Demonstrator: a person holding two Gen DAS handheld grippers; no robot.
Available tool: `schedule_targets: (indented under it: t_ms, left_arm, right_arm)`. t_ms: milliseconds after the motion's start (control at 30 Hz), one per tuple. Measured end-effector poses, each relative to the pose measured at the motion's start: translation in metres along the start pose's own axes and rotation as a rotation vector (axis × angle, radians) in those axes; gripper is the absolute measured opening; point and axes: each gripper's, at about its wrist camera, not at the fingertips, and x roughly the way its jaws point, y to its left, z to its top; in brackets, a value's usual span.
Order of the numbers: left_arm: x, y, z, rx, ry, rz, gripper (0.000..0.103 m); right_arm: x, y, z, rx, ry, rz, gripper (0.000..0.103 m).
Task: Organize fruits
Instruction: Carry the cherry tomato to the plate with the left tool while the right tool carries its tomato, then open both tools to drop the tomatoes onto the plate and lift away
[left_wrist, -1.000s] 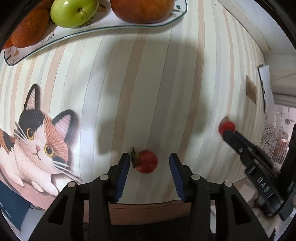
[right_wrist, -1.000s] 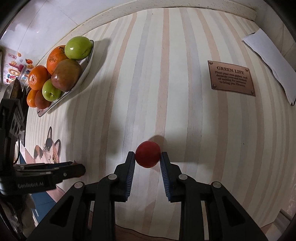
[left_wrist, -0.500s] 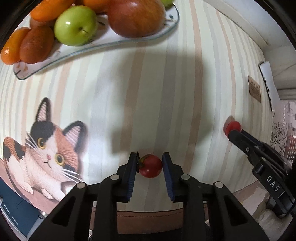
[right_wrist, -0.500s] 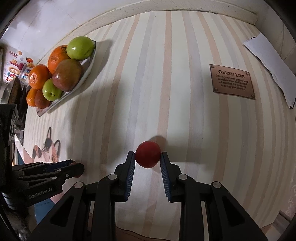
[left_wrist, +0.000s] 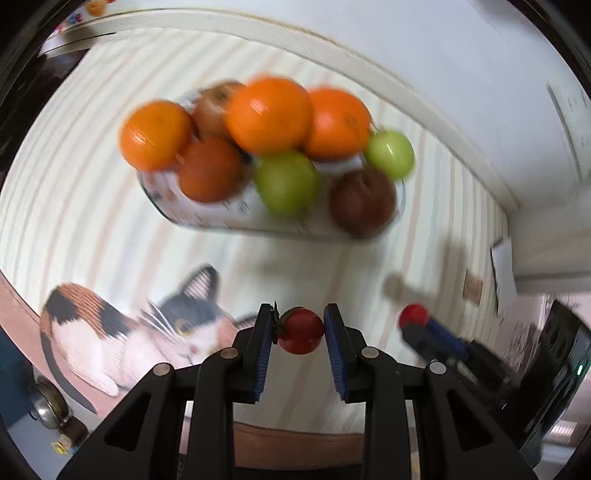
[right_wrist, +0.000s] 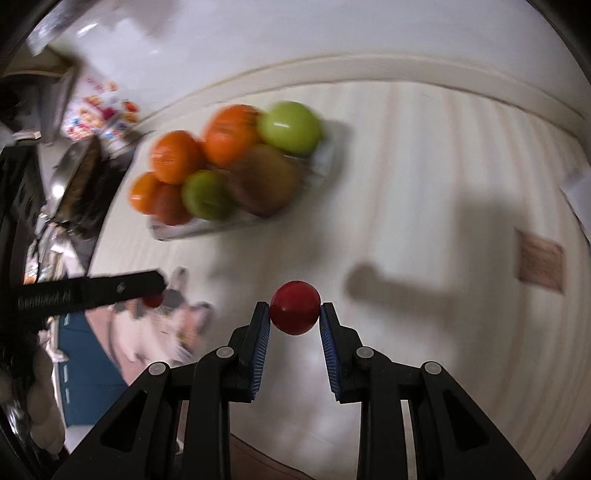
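Observation:
My left gripper is shut on a small red tomato with a green stem and holds it above the striped tablecloth. My right gripper is shut on a second red tomato, also lifted; it shows at the right of the left wrist view. A glass fruit plate ahead holds oranges, green apples and brownish-red fruit. It shows in the right wrist view too. Both views are motion-blurred.
A cat picture mat lies under and left of my left gripper. A brown label and white paper lie to the right. The wall edge runs behind the plate. Clutter stands at the far left.
Both grippers have lifted their tomatoes off the table and tilted up, so the fruit plate has come into full view. The left gripper closed on its tomato a second ago.

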Motion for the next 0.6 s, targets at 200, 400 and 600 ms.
schedule_targets:
  t_ms: [200, 400, 600]
  left_arm:
    - [0.003, 0.024, 0.042, -0.071, -0.01, -0.009, 0.025]
    - [0.016, 0.033, 0.067, -0.1, 0.008, -0.01, 0.025]
    - [0.025, 0.035, 0.081, -0.103, 0.015, 0.022, 0.026]
  right_arm:
    - [0.031, 0.045, 0.034, -0.052, -0.029, 0.065, 0.03]
    - [0.061, 0.061, 0.051, -0.065, -0.012, 0.055, 0.03]
    - [0.077, 0.056, 0.056, -0.027, -0.012, 0.029, 0.031]
